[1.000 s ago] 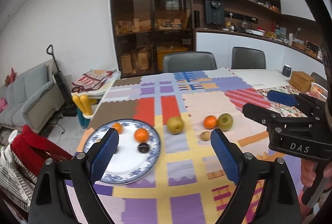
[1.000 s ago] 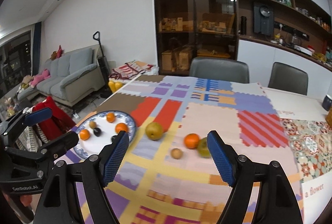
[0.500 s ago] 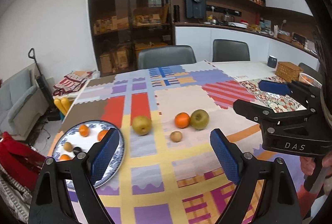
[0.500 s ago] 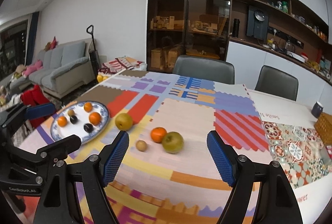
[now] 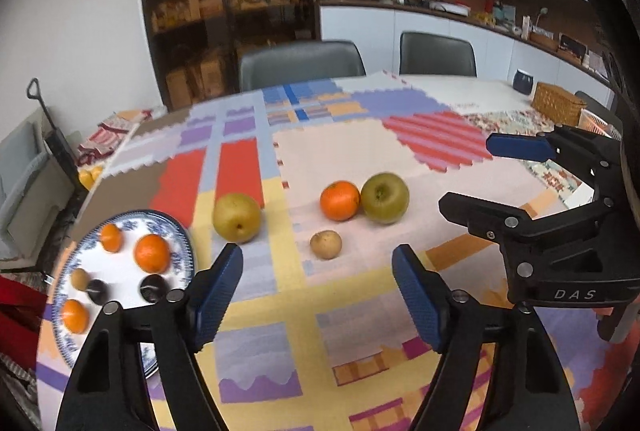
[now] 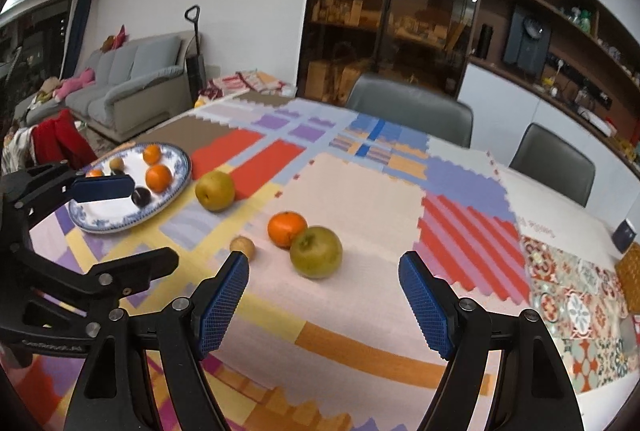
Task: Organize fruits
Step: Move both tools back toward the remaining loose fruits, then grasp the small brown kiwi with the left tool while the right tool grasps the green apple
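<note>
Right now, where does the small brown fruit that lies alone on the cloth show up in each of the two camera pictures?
Left wrist view: the small brown fruit lies just below centre, in front of the orange.
Right wrist view: it sits left of centre, just above the left blue pad.
Shared landmark: the orange touching the green apple, just behind and right of the fruit in both views.
</note>
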A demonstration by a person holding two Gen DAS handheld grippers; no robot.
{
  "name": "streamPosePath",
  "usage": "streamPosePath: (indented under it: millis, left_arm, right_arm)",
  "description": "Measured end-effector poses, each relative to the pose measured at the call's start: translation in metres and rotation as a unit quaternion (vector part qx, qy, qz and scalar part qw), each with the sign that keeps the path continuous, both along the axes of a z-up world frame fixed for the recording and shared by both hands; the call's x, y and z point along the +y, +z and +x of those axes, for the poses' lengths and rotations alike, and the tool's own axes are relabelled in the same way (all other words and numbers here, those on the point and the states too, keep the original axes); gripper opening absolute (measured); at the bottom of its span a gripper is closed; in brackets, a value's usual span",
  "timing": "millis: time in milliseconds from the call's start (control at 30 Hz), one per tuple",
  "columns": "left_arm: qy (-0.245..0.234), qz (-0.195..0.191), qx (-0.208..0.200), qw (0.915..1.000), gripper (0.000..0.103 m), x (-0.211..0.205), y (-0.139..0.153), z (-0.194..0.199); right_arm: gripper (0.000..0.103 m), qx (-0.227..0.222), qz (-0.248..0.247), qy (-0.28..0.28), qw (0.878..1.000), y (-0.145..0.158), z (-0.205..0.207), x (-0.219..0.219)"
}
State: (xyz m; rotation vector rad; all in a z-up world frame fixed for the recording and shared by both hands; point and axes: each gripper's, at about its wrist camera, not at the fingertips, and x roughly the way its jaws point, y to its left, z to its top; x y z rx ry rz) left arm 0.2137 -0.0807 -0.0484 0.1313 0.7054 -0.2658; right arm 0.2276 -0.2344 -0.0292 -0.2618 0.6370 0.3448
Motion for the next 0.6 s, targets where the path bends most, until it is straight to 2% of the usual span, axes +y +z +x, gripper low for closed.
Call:
streamPosePath:
  millis: [433, 600]
  left_arm:
    - [-0.051, 0.020, 0.034, 0.9979, 0.061, -0.010, -0.038, 0.043]
    - [-0.056, 0.027, 0.059, 0.9963, 0.050, -0.010, -0.046, 0.057]
  right_arm:
    - [0.078, 0.055, -0.043, 0.022, 0.997, -0.044, 0.044, 0.010]
    - [0.077, 0.065, -0.049, 0.026, 0.996, -0.053, 0.056, 0.012]
